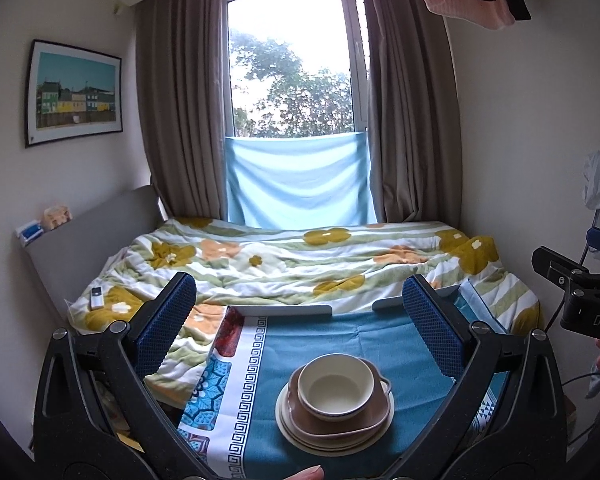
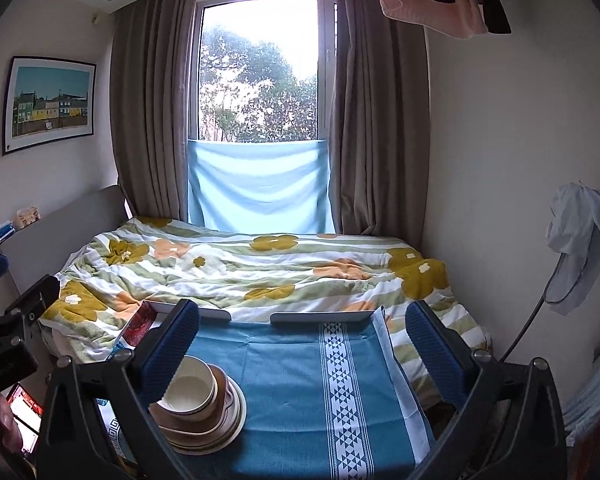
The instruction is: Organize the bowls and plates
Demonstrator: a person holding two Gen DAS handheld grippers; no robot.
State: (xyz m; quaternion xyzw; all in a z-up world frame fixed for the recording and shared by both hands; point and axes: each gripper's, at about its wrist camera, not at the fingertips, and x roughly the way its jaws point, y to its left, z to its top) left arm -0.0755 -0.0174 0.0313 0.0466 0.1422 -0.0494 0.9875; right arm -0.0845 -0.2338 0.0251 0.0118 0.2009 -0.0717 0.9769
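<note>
Hovering behind the bowl point(image 1: 337, 385) stacked on plates point(image 1: 332, 424), I see my left gripper point(image 1: 300, 322) and right gripper point(image 2: 302, 346) jaws wide apart, empty.

Worktop point(image 1: 380, 344) draped in blue patterned cloth point(image 1: 240, 392); stacked plates point(image 1: 332, 420) and bowl point(image 1: 336, 384) on the cloth, bed point(image 1: 300, 264) behind the stack.

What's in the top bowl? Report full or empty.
Empty: the cream bowl sits upright on the stacked plates, its bare inside visible in both views.
</note>
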